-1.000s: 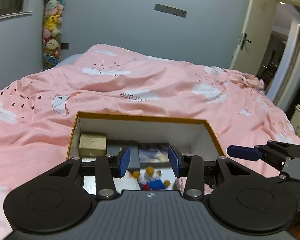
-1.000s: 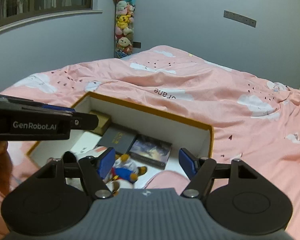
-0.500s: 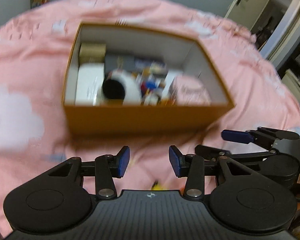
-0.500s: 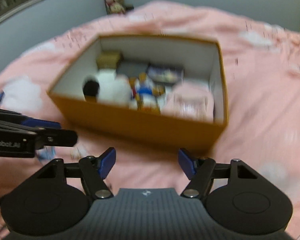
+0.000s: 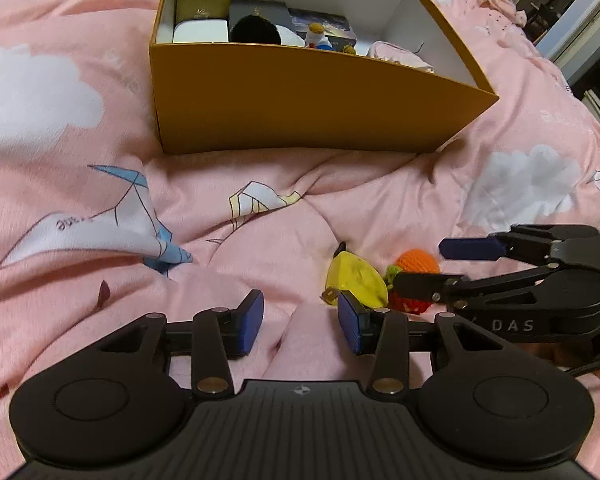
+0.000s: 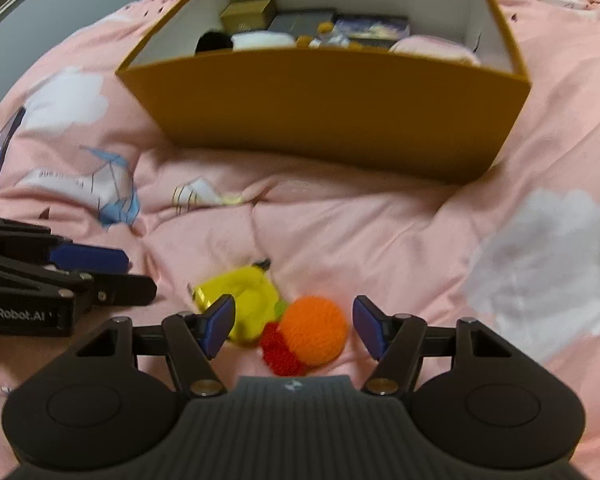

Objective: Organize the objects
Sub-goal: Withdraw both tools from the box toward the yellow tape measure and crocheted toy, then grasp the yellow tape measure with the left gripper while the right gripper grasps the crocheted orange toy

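Low in the frame, right gripper (image 6: 294,330) wide open around orange ball (image 6: 314,330), empty left gripper (image 5: 300,326) half open nearby, ready for box (image 6: 328,108) up top.

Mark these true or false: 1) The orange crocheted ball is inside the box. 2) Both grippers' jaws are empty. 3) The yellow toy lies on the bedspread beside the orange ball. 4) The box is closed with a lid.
1) False: the orange crocheted ball lies on the pink bedspread, in front of the box.
2) True: left gripper and right gripper hold nothing.
3) True: yellow toy.
4) False: it is open, with items visible inside.
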`<action>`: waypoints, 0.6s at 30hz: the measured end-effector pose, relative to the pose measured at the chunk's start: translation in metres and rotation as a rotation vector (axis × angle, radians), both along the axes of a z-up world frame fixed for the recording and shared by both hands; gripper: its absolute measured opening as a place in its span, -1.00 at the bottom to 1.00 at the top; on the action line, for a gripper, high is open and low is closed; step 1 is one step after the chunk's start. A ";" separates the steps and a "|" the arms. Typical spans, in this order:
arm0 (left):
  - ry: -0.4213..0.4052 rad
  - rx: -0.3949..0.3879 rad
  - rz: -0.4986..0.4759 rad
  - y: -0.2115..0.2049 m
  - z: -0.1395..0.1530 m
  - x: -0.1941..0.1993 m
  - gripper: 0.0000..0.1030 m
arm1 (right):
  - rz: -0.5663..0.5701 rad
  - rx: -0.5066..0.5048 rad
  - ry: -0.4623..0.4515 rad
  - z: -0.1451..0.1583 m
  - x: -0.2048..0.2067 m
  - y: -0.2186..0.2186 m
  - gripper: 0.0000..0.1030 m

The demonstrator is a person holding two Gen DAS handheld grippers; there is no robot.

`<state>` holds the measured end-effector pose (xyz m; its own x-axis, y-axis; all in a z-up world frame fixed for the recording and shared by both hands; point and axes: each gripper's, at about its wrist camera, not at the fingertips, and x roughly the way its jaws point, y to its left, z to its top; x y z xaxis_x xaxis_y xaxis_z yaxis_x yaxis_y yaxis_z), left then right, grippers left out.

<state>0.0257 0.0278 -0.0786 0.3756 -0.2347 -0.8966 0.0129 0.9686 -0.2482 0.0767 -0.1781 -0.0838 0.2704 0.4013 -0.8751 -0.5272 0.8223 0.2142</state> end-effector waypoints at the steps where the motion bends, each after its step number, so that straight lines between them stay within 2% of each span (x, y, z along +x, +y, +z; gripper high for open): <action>1: -0.008 -0.002 -0.005 0.000 0.000 -0.001 -0.03 | 0.005 -0.004 0.011 -0.002 -0.001 0.001 0.30; 8: -0.029 -0.020 -0.056 -0.005 0.002 -0.001 -0.03 | -0.002 -0.032 0.064 -0.018 0.002 0.001 0.31; 10: -0.031 -0.033 -0.080 -0.009 0.001 0.001 -0.03 | -0.022 -0.045 0.071 -0.024 0.005 -0.001 0.18; 11: -0.028 -0.046 -0.098 -0.011 -0.001 0.003 -0.03 | -0.035 -0.053 0.080 -0.027 0.007 -0.003 0.01; 15: 0.003 -0.078 -0.149 -0.020 -0.008 0.016 -0.02 | -0.060 -0.030 0.112 -0.034 0.013 -0.010 -0.01; 18: -0.001 -0.059 -0.218 -0.034 -0.011 0.022 0.04 | -0.064 -0.033 0.076 -0.025 0.010 -0.012 -0.02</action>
<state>0.0475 -0.0062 -0.0897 0.3110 -0.3630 -0.8784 0.2210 0.9265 -0.3046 0.0867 -0.1905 -0.1085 0.2268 0.3564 -0.9064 -0.4569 0.8608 0.2241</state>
